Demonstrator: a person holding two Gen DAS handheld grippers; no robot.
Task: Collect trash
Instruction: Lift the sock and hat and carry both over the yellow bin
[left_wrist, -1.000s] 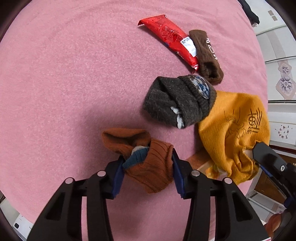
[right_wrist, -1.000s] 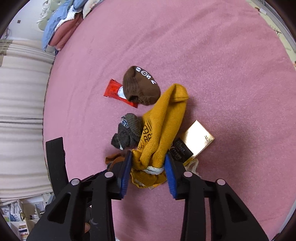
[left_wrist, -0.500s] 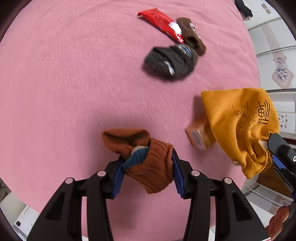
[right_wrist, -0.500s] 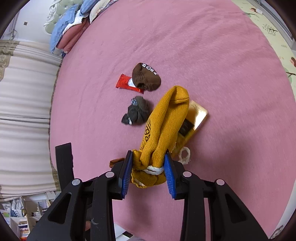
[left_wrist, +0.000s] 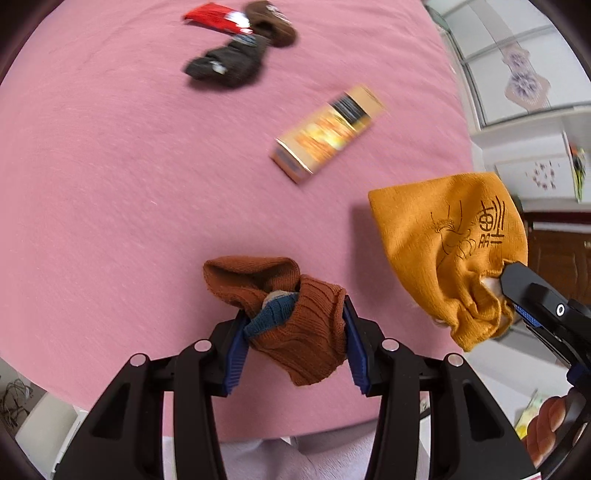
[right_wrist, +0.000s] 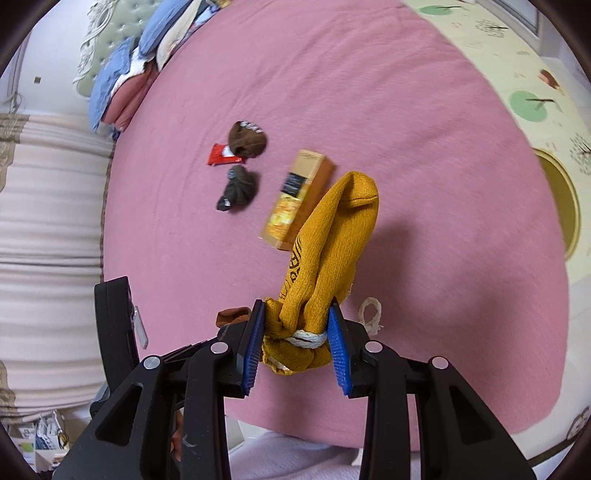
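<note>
My left gripper (left_wrist: 294, 343) is shut on a rust-brown knit sock (left_wrist: 295, 321) with a blue patch, held above the pink bed (left_wrist: 110, 184). My right gripper (right_wrist: 295, 345) is shut on a mustard-yellow sock (right_wrist: 325, 258) with a white cord; that sock (left_wrist: 450, 251) also hangs at the right of the left wrist view. On the bed lie an orange-gold carton (left_wrist: 328, 133) (right_wrist: 295, 195), a dark grey sock (left_wrist: 229, 62) (right_wrist: 238, 188), a red wrapper (left_wrist: 214, 16) (right_wrist: 221, 155) and a brown sock (left_wrist: 275, 22) (right_wrist: 247, 139).
Pillows and folded bedding (right_wrist: 122, 74) pile at the bed's head, with pale curtains (right_wrist: 44, 221) to the left. A patterned play mat (right_wrist: 546, 103) covers the floor on the far side. The bed's near edge runs just under both grippers. A white cord loop (right_wrist: 371, 314) dangles beside the yellow sock.
Both grippers have risen and pulled back toward the bed's near edge with their socks. The yellow sock lifted off the carton, which now lies uncovered. The items on the bed look smaller and farther.
</note>
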